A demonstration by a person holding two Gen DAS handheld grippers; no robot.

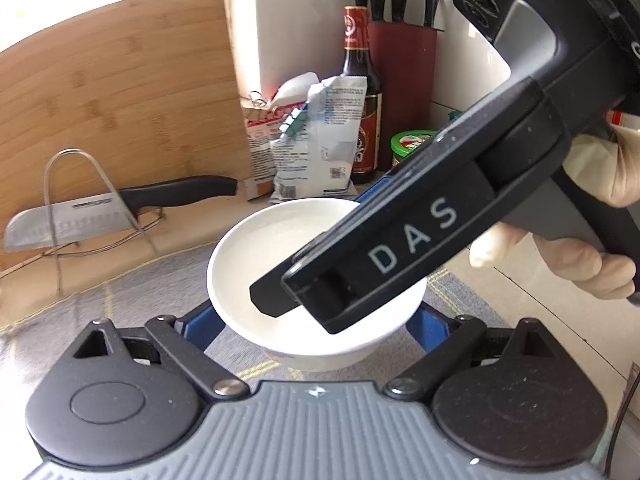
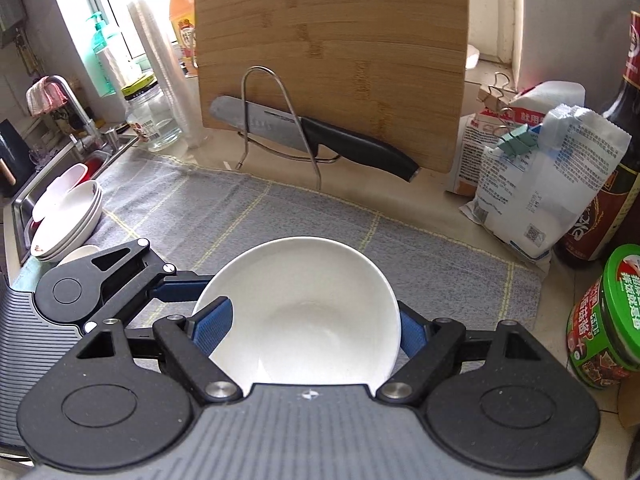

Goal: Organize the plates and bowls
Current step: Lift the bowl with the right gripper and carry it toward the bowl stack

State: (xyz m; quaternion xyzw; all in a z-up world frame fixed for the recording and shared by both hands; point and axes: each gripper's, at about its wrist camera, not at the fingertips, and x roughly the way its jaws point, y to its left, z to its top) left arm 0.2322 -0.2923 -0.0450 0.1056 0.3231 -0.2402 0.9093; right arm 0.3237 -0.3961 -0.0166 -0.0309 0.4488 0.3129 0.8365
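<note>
Bowl first: a round white ceramic bowl (image 2: 304,312) sits clamped between the blue pads of both grippers, above the grey checked cloth (image 2: 280,216); the right gripper (image 2: 308,328) pinches it at either side (one pad lies inside the rim) — the left gripper (image 1: 316,320) grips its outer walls; stacked white plates (image 2: 68,216) wait by the sink.

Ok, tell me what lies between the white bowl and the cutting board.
In the right wrist view: the grey mat, a strip of counter, then the knife on its wire stand, just before the cutting board.
</note>
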